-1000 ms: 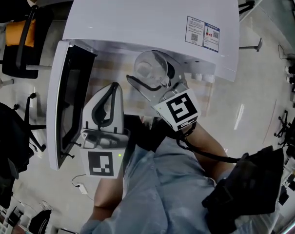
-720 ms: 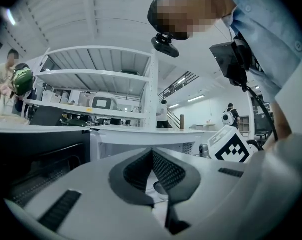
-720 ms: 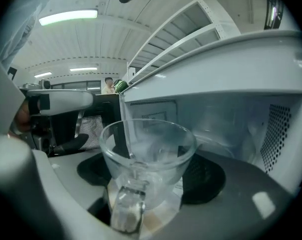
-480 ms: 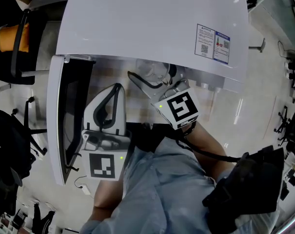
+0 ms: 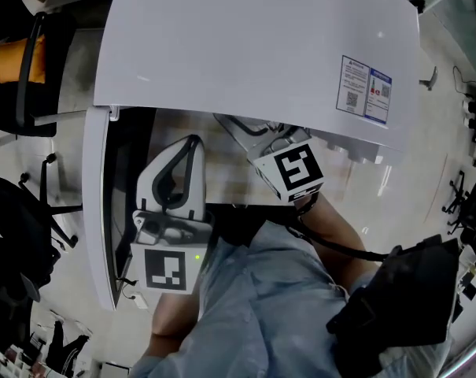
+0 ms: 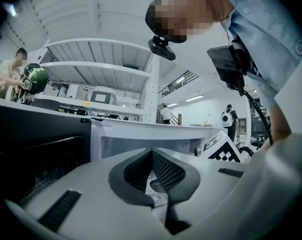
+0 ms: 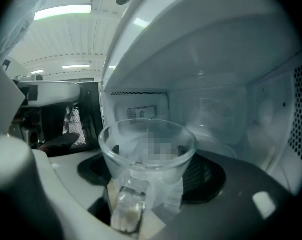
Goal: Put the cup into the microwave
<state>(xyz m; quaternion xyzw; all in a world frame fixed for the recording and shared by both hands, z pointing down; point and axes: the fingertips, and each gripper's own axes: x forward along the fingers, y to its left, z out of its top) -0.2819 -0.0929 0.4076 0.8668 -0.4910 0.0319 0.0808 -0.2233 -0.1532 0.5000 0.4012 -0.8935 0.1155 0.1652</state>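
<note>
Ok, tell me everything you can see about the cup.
The cup is clear glass with a wide round rim and a thick handle facing the camera, and it looks empty. It stands upright, gripped between the right gripper's jaws, inside the open microwave's cavity. Whether its base touches the floor there cannot be told.

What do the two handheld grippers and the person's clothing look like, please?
Both the left gripper and right gripper have white bodies with dark textured pads on the fingers. Each carries a cube with black square markers. A black cable trails from the right one. The shirt is light blue.
</note>
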